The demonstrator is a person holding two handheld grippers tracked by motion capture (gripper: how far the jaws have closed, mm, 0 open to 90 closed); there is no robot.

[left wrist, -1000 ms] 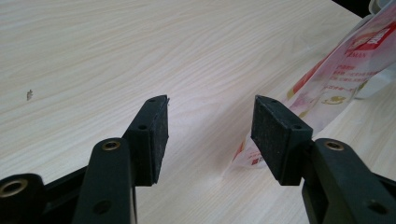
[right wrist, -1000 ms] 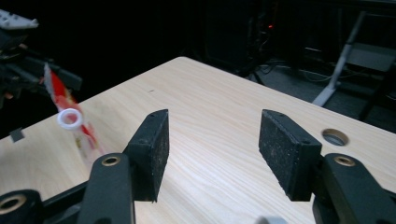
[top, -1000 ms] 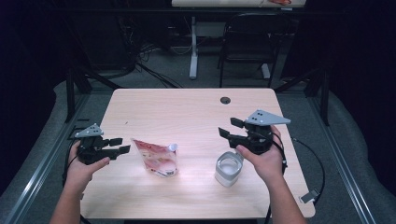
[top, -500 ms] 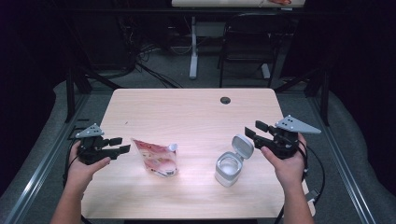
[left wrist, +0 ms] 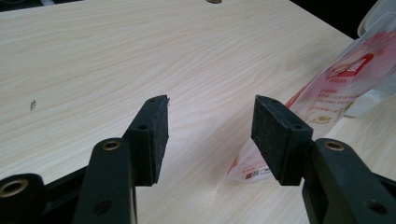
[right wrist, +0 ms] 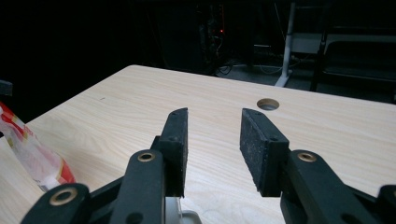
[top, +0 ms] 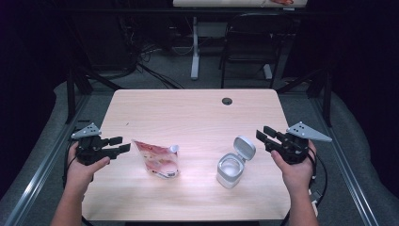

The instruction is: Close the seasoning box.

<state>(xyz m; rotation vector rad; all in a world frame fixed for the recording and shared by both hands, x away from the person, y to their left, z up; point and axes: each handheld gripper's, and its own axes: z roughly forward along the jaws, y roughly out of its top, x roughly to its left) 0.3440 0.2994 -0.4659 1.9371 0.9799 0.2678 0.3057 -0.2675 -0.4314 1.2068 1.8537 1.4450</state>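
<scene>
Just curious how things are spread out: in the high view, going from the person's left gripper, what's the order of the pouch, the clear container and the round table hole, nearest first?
From the left gripper:
1. Pouch, just beside it.
2. Clear container, right of centre, lid open.
3. Table hole, far edge.

A pale beige wood-grain pattern is shown on the rectangular wooden table top (top: 197, 117), interrupted by a dark round cable hole (top: 227, 101). On the table, left of the hole, a clear plastic pouch (top: 157, 159) is printed in red and white, with a red label band and small dark lettering. Right of the pouch, a translucent white plastic container (top: 230, 170) is fitted with a grey-white hinged lid (top: 244, 147). Matte black is used for both the left gripper (top: 118, 144) and the right gripper (top: 265, 136); brass-coloured screw inserts are set in the black jaws, and a light grey three-cornered plate is carried on each.
</scene>
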